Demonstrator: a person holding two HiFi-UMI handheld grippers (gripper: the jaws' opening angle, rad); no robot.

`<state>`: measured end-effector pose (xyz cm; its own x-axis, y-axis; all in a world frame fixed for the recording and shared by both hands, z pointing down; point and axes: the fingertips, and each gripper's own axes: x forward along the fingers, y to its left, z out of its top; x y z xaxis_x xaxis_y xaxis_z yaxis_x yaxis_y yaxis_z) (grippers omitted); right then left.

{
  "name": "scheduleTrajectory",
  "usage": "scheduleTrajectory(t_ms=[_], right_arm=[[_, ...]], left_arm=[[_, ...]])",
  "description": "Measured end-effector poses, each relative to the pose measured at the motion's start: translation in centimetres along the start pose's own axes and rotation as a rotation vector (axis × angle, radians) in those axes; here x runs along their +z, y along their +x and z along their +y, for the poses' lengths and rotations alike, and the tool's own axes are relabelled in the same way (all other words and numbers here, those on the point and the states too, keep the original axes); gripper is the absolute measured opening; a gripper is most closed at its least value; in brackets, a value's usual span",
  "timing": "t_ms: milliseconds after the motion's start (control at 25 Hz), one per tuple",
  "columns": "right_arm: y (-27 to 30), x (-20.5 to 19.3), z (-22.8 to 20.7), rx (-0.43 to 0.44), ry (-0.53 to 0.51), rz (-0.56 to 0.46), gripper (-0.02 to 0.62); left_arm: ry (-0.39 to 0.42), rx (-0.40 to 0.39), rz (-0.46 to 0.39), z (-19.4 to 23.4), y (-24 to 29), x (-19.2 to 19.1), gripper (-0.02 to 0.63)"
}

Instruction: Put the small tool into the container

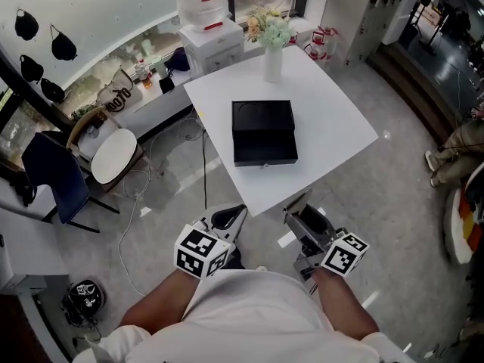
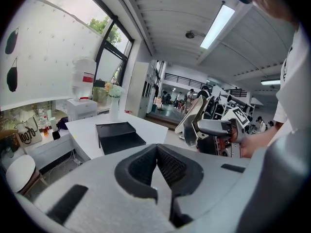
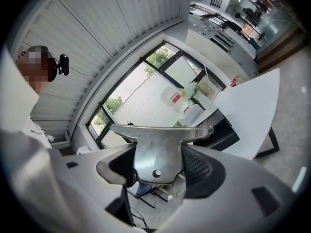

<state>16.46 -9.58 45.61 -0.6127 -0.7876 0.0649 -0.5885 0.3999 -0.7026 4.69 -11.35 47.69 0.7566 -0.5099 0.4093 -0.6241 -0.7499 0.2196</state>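
White shirt and 2 forearms fill the bottom edge of the head view, cut off at the elbows. Just past them the left gripper (image 1: 231, 216) and the right gripper (image 1: 305, 216) are held side by side above the floor, short of the near corner of the white table (image 1: 333, 104). Left gripper view: the 2 black pads (image 2: 141, 166) meet at their tips in a narrow V, with nothing between them. Right gripper view: the jaws stand wide, clamped on the small tool (image 3: 158, 140), a flat grey metal piece with a broad crossbar on top and 1 rivet lower down. Its bottom end is hidden between the pads, and from the head view it is only a pale sliver that is hard to make out. The container (image 1: 263, 132), a black box lying open, sits in the middle of the table, well apart from the tool. Whether anything lies inside it I cannot tell. A vase (image 1: 272, 63) of flowers stands at the far corner
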Motion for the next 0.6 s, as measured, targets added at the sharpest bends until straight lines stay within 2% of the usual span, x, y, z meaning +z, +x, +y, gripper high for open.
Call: scheduleTrajectory(t_ms=[160, 400, 600], right_arm=[[4.0, 1.4, -1.5, -0.059, -0.08, 0.043, 0.288], [9.1, 2.4, -4.3, -0.157, -0.145, 0.096, 0.288], [13.0, 3.1, -6.8, -0.253, -0.155, 0.119, 0.288]], left_arm=[[0.001, 0.0, 0.003, 4.3, 1.5, 1.7, 0.008], [0.016, -0.025, 0.012, 10.0, 3.2, 3.9, 0.008], [0.029, -0.058, 0.04, 14.4, 4.2, 4.5, 0.009]])
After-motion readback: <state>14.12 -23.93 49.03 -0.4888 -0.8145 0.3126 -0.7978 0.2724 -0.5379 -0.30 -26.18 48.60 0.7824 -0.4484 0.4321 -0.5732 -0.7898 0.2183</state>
